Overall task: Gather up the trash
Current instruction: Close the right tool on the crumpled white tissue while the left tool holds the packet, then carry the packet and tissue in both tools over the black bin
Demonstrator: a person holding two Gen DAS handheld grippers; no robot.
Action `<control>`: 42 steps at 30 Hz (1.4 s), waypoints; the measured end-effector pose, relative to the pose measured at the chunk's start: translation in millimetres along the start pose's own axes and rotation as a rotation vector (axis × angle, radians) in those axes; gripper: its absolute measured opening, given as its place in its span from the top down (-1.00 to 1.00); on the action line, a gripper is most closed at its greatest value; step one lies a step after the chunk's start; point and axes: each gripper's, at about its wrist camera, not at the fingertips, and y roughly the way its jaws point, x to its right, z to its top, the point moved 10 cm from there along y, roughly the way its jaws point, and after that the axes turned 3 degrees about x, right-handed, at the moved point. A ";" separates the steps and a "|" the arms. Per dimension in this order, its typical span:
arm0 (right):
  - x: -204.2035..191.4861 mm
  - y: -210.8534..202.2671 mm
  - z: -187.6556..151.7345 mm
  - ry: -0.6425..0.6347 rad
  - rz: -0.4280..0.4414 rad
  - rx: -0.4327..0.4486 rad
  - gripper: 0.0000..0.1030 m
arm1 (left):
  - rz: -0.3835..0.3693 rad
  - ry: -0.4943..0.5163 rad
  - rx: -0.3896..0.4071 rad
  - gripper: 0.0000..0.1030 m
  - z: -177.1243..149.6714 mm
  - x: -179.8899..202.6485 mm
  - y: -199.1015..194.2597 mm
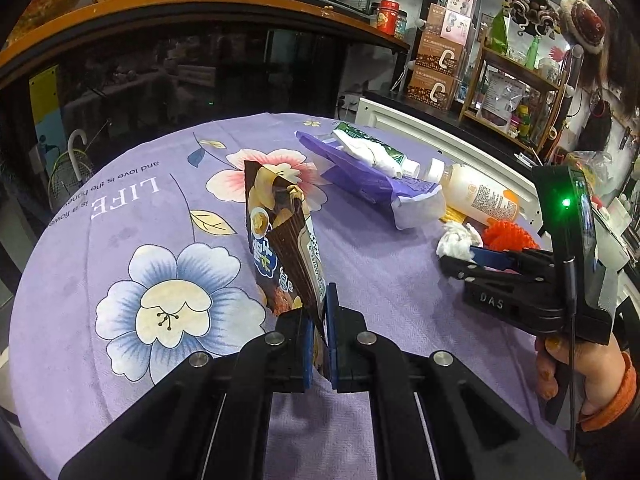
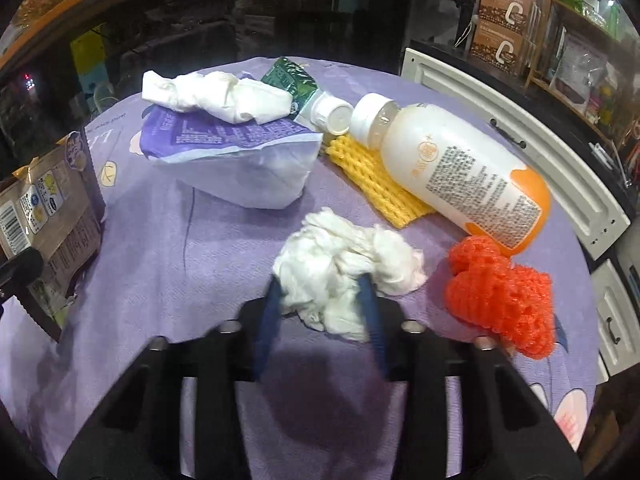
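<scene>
Two grabs are under way — the left gripper (image 1: 320, 332) is clamped on the brown snack bag (image 1: 286, 240) held above the purple cloth (image 1: 120, 216), while the right gripper (image 2: 320, 300), jaws apart, straddles the crumpled white tissue (image 2: 344, 272) on the cloth — it likely needs only to close.

**Snack bag pinched upright over the purple tabletop**

The left hand-held gripper (image 1: 320, 332) has its blue pads closed on the lower edge of a brown snack bag (image 1: 282, 236), which stands upright above the flowered purple tabletop (image 1: 120, 208). To the right, the right hand-held gripper (image 1: 466, 258) reaches a crumpled white tissue (image 1: 456, 238), fingers either side. Beyond lie a purple wrapper (image 1: 372, 178), a white bottle (image 1: 476, 190) and orange foam netting (image 1: 508, 236).
</scene>
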 end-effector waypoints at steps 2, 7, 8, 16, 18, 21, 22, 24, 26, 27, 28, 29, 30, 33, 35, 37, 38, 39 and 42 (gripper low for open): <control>0.8 -4.5 0.0 0.014 0.025 0.011 0.62 | 0.002 -0.001 0.000 0.88 -0.7 0.3 -0.9; 2.0 -25.5 -3.7 0.044 0.082 0.048 0.74 | -0.003 0.004 0.006 0.88 -2.2 4.9 -8.0; 0.7 -29.5 -5.1 0.040 0.087 0.055 0.74 | -0.003 0.006 0.008 0.88 -2.8 6.0 -9.8; -14.4 -89.2 -30.6 0.032 0.177 0.131 0.74 | -0.052 0.023 0.036 0.88 -8.1 27.0 -35.7; -14.5 -102.0 -36.8 0.035 0.191 0.149 0.74 | -0.077 0.034 0.042 0.88 -11.5 40.3 -44.3; -8.4 -124.3 -49.9 0.044 0.205 0.176 0.74 | -0.105 0.056 0.047 0.88 -17.1 60.4 -52.8; -4.0 -133.2 -56.3 0.052 0.209 0.185 0.74 | -0.115 0.065 0.050 0.88 -18.8 68.2 -55.7; 4.9 -144.4 -65.2 0.066 0.211 0.194 0.74 | -0.145 0.088 0.055 0.88 -22.6 89.0 -62.0; 16.6 -155.2 -75.8 0.079 0.202 0.205 0.74 | -0.170 0.108 0.058 0.88 -25.7 108.7 -67.1; 26.3 -162.3 -82.4 0.090 0.187 0.214 0.74 | -0.182 0.120 0.058 0.88 -27.5 118.9 -69.3; 32.1 -167.5 -88.0 0.098 0.178 0.219 0.74 | -0.193 0.130 0.057 0.88 -29.3 128.8 -70.8; 39.6 -172.1 -92.5 0.107 0.170 0.222 0.74 | -0.214 0.144 0.059 0.88 -31.5 143.8 -73.7; 50.3 -178.1 -99.6 0.123 0.160 0.227 0.74 | -0.224 0.152 0.060 0.88 -33.1 151.7 -75.2; 75.5 -189.9 -116.2 0.156 0.131 0.236 0.74 | -0.266 0.186 0.054 0.88 -38.5 184.2 -78.6; 96.5 -199.8 -128.5 0.183 0.102 0.245 0.74 | -0.297 0.206 0.050 0.88 -42.0 205.4 -81.1; 116.1 -209.1 -139.5 0.208 0.080 0.253 0.74 | -0.324 0.230 0.052 0.88 -44.8 226.4 -85.2; 125.1 -213.6 -145.7 0.217 0.067 0.256 0.74 | -0.338 0.242 0.053 0.88 -46.1 237.7 -86.6; 133.8 -217.5 -151.3 0.224 0.050 0.260 0.74 | -0.350 0.252 0.052 0.88 -47.5 247.4 -87.7; 162.1 -229.8 -171.7 0.250 -0.012 0.272 0.74 | -0.406 0.283 0.040 0.88 -54.0 281.0 -88.7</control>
